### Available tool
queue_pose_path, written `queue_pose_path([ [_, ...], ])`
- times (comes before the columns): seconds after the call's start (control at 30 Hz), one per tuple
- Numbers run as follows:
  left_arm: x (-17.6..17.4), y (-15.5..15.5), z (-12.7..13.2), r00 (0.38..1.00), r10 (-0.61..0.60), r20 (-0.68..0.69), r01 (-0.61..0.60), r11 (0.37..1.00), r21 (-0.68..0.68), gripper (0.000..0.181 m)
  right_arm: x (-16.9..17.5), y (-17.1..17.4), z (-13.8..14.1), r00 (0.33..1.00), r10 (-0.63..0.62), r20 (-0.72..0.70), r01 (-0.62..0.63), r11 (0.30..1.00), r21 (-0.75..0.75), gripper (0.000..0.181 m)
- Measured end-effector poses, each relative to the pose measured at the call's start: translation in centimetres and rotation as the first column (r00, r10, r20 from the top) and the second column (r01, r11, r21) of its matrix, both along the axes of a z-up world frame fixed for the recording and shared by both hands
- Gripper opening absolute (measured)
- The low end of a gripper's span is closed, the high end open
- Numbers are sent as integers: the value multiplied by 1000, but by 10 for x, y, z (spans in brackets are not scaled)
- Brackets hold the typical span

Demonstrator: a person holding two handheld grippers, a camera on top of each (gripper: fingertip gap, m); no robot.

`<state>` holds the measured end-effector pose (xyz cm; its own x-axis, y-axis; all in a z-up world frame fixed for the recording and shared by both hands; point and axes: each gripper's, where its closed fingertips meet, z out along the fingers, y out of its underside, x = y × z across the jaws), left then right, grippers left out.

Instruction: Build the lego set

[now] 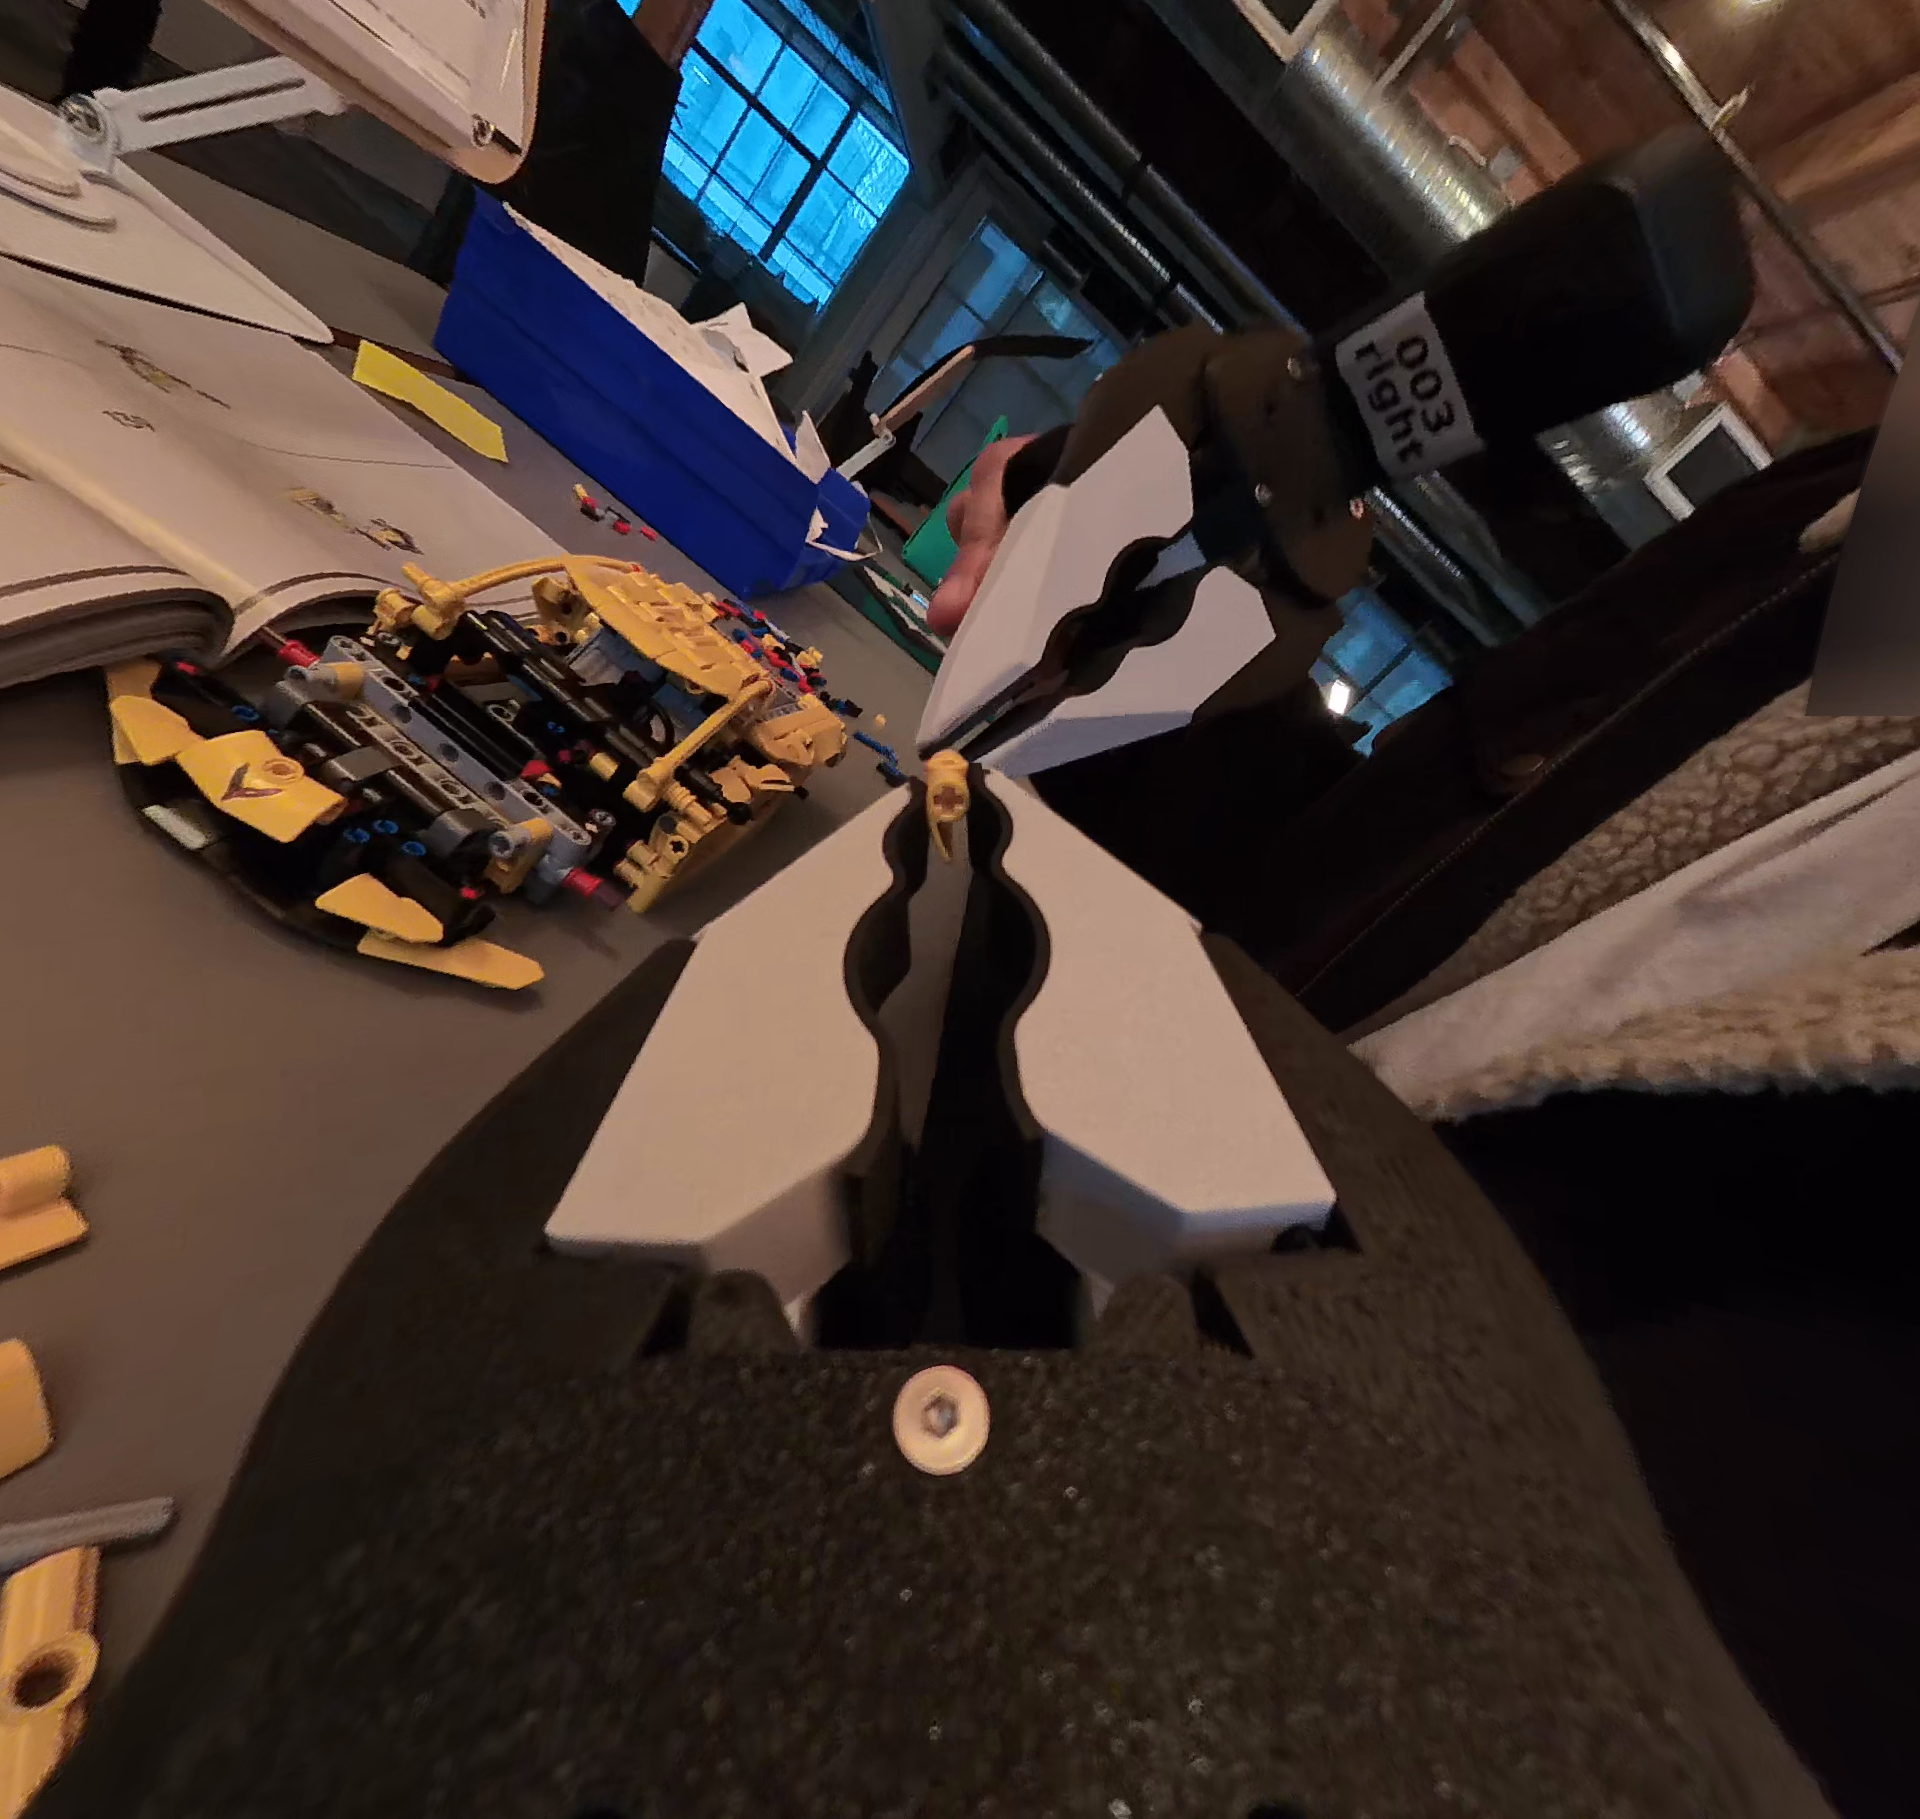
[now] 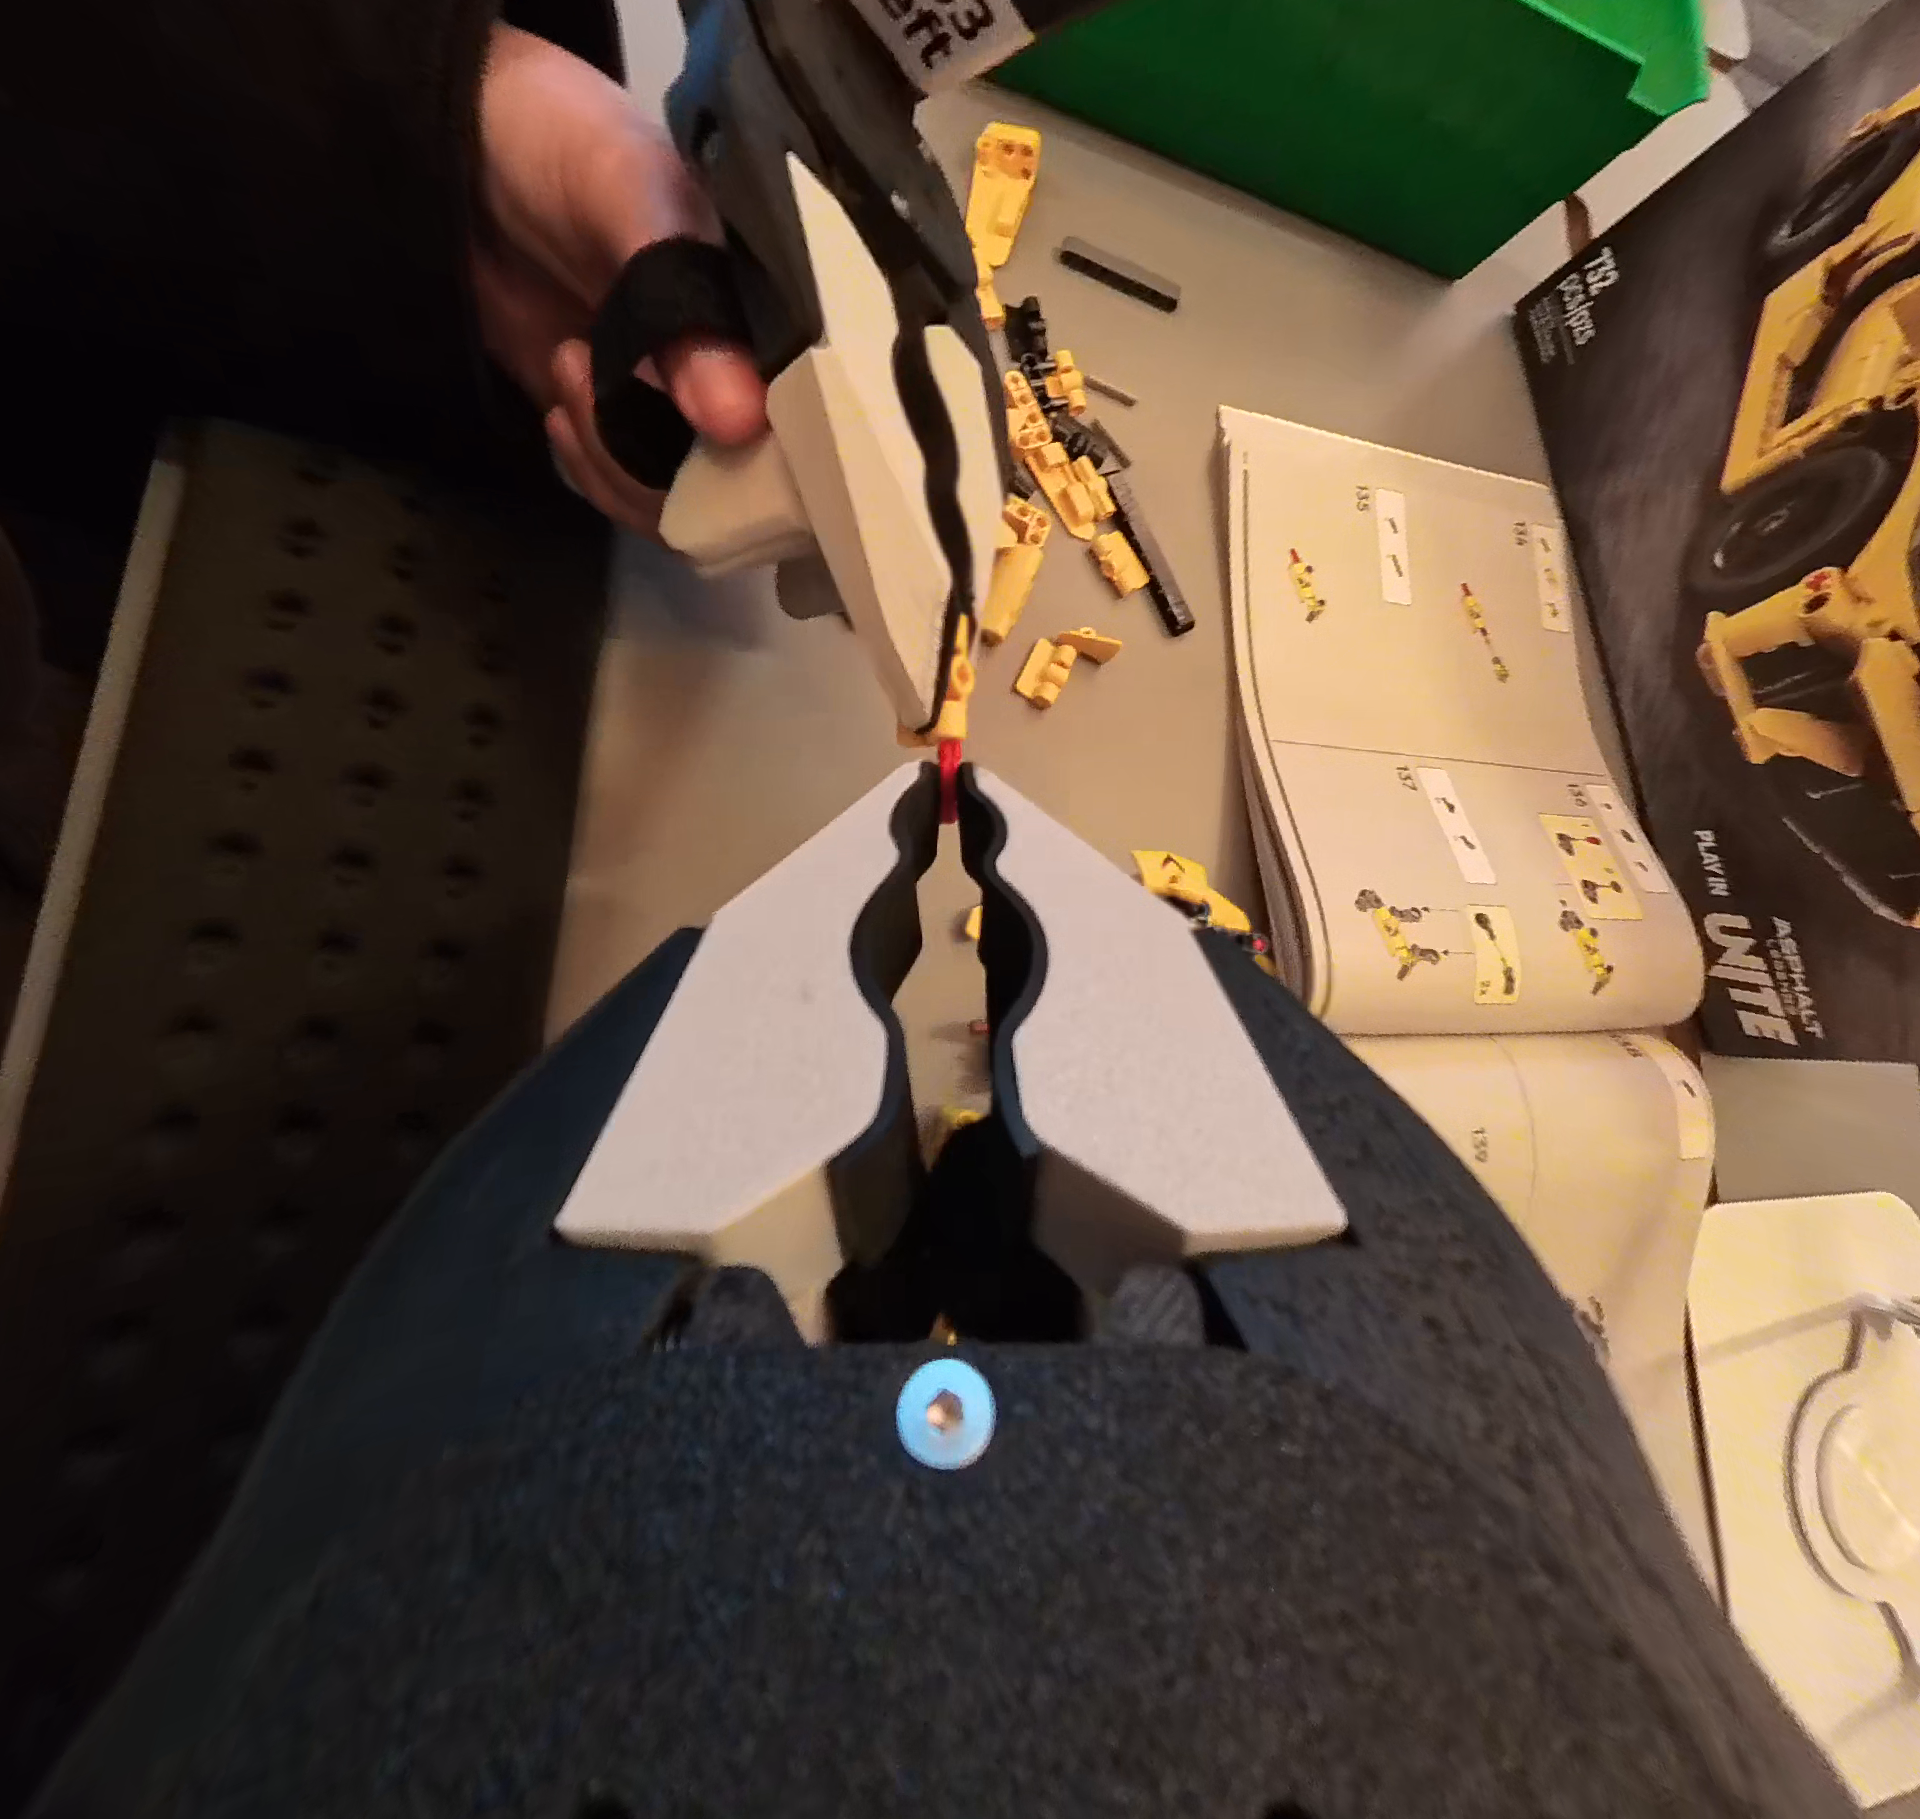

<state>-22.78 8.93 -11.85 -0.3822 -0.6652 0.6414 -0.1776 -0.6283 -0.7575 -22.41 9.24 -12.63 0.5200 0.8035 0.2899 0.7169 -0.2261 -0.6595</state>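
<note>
My left gripper (image 1: 945, 805) is shut on a small yellow connector piece (image 1: 948, 795), held in the air off the table edge. My right gripper (image 2: 948, 790) is shut on a short red axle pin (image 2: 949, 782). The two tips meet: the red pin's end touches the yellow connector (image 2: 954, 701) held by the left gripper (image 2: 940, 720). The right gripper (image 1: 951, 735) shows above the left one's tips in the left wrist view; the red pin is hidden there. The half-built yellow and black car (image 1: 468, 730) lies on the grey table (image 1: 260, 1042) to the left.
An open instruction booklet (image 2: 1444, 730) and the set's box (image 2: 1766, 522) lie to the right, with loose yellow and black pieces (image 2: 1070, 481) beside a green bin (image 2: 1351, 65). A blue bin (image 1: 623, 419) stands behind the car. A person's hand (image 2: 582, 242) holds the left gripper. The grippers are tip to tip, or close to it.
</note>
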Motion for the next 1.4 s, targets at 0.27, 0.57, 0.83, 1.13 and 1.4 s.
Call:
queue_pose_path([
  [0.27, 0, -11, 0, 1000, -24, 15, 23, 996, 83, 6, -2, -11, 2, 994, 58, -88, -63, 997, -55, 2],
  [0.57, 2, -14, -5, 999, -31, -10, 32, 995, 96, 6, -1, -12, -4, 982, 27, -185, -53, 989, -137, 2],
  [0.83, 10, -12, -25, 993, 27, -115, -2, 978, 210, 6, 6, -10, -25, 990, -38, -136, 11, 982, -188, 2],
  [1.13, 13, -9, -36, 984, 63, -167, -14, 961, 277, 6, 9, -7, -35, 984, -85, -153, 48, 971, -235, 2],
  [1.4, 7, -9, -10, 999, 26, -45, -18, 983, 182, 6, 1, -7, -11, 921, -99, -377, 5, 970, -243, 4],
])
